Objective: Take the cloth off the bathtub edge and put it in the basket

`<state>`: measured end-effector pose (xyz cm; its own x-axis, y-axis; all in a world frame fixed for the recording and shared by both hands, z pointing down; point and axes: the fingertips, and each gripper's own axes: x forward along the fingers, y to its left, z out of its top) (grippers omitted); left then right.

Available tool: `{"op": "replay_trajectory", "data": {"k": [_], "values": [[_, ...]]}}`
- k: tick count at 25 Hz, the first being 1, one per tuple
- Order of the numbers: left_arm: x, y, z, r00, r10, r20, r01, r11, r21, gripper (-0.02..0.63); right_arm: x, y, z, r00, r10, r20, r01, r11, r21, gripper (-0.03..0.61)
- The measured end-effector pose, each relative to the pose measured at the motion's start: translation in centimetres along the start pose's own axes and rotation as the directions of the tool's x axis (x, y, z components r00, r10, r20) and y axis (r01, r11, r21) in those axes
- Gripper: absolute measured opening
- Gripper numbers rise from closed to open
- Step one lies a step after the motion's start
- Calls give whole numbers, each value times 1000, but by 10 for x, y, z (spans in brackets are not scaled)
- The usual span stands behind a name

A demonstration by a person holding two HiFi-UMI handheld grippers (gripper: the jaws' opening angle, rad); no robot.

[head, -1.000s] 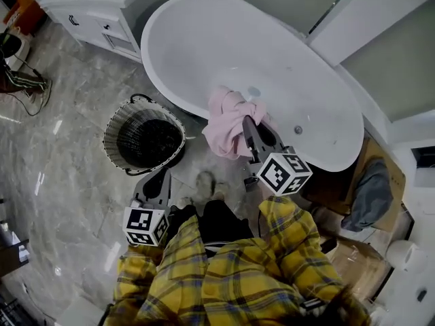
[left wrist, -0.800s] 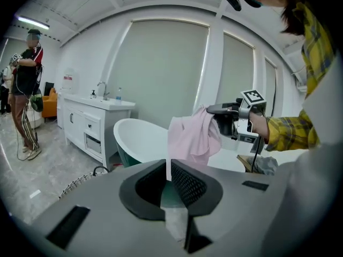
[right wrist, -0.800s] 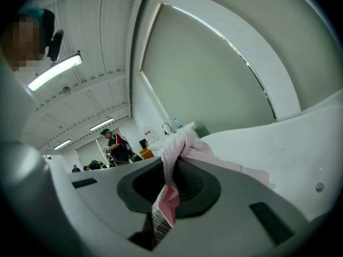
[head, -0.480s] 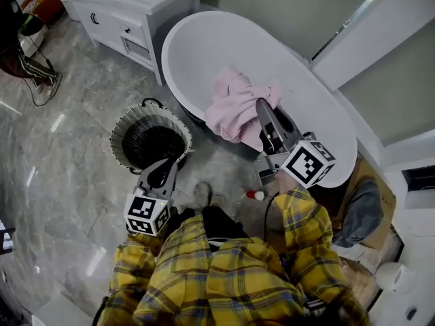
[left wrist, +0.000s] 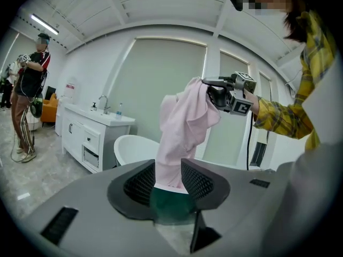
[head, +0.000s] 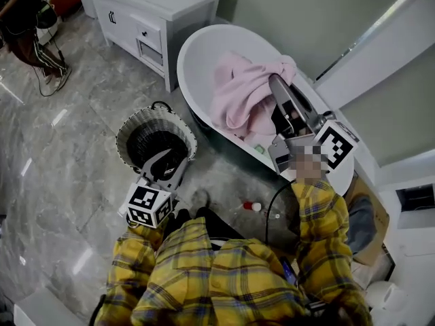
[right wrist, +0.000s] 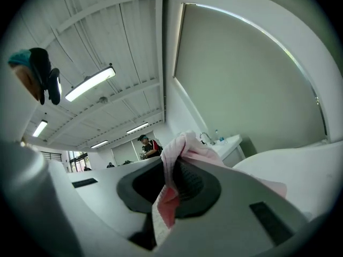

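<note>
Cloth (head: 246,95): pink, hanging from the right gripper (head: 276,81) over the bathtub's (head: 200,49) near edge, seemingly clear of it.
Right gripper: clenched on cloth.
Left gripper (head: 162,163): jaws just opened, nothing gripped, at the basket's (head: 122,138) near rim.

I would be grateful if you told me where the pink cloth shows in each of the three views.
Head view: pink cloth upper centre, over the bathtub, held by the right gripper.
Left gripper view: pink cloth at centre, hanging from that gripper.
Right gripper view: pink cloth low centre, pinched between the jaws.
Shared landmark: the white vanity, also seen at and.
</note>
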<state>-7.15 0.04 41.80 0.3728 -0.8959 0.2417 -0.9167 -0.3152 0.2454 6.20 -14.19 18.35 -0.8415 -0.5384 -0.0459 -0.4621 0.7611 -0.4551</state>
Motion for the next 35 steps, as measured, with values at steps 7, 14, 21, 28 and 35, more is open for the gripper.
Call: {"op": "replay_trajectory", "data": {"k": [7,14,21,28,35], "values": [[19,-9,29,998,-59,33,59,998,12,177,19,33,74,998,62,-7,-62,997,-37,52],[52,-9,42,989,-140,52,139,990,19,239,14,64,118,995,99,-16,-100,992,-77,52],[98,-35,74,962,-249,113,245,968,47,283,-16,66,132,999,49,-20,-52,989,-142,49],[143,-85,47,911,-412,26,412,911,34,313,-48,57,110,994,-79,-81,59,972,-227,44],[159,-127,-13,879,-457,-137,471,877,98,333,-116,21,99,979,-196,-63,188,975,-121,44]]}}
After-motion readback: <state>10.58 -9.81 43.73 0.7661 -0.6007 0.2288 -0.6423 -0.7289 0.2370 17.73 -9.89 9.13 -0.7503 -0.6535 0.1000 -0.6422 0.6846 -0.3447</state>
